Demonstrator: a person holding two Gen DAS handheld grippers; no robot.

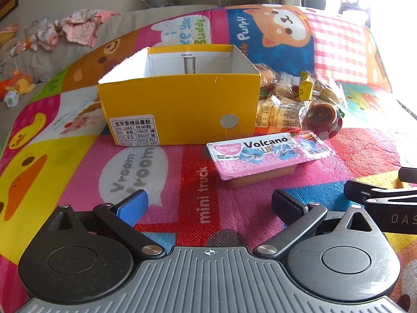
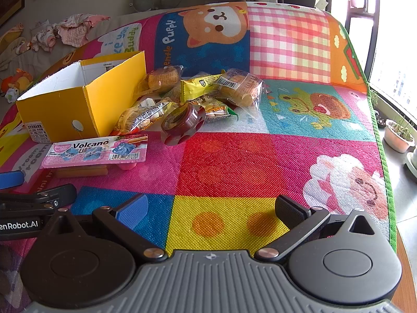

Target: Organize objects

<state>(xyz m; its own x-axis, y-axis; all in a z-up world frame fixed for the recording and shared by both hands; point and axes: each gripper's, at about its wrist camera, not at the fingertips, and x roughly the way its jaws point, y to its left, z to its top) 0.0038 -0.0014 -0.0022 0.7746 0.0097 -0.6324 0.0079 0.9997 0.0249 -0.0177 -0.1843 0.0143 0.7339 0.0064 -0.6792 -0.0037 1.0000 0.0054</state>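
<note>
An open yellow cardboard box (image 1: 179,109) stands on the colourful play mat; its inside looks empty. It also shows in the right wrist view (image 2: 78,99). A pink Volcano snack tray (image 1: 271,154) lies in front of the box's right corner, also seen from the right wrist (image 2: 96,151). A dark red rolled candy (image 1: 322,117) (image 2: 182,122) and a pile of wrapped snacks (image 1: 284,96) (image 2: 208,91) lie right of the box. My left gripper (image 1: 208,206) is open and empty, short of the tray. My right gripper (image 2: 211,208) is open and empty over the mat.
The play mat (image 2: 260,161) covers the surface; its green edge (image 2: 385,156) runs along the right, with potted plants (image 2: 398,133) on the floor beyond. Clothes (image 1: 75,26) and a plush toy (image 1: 18,86) lie at the back left.
</note>
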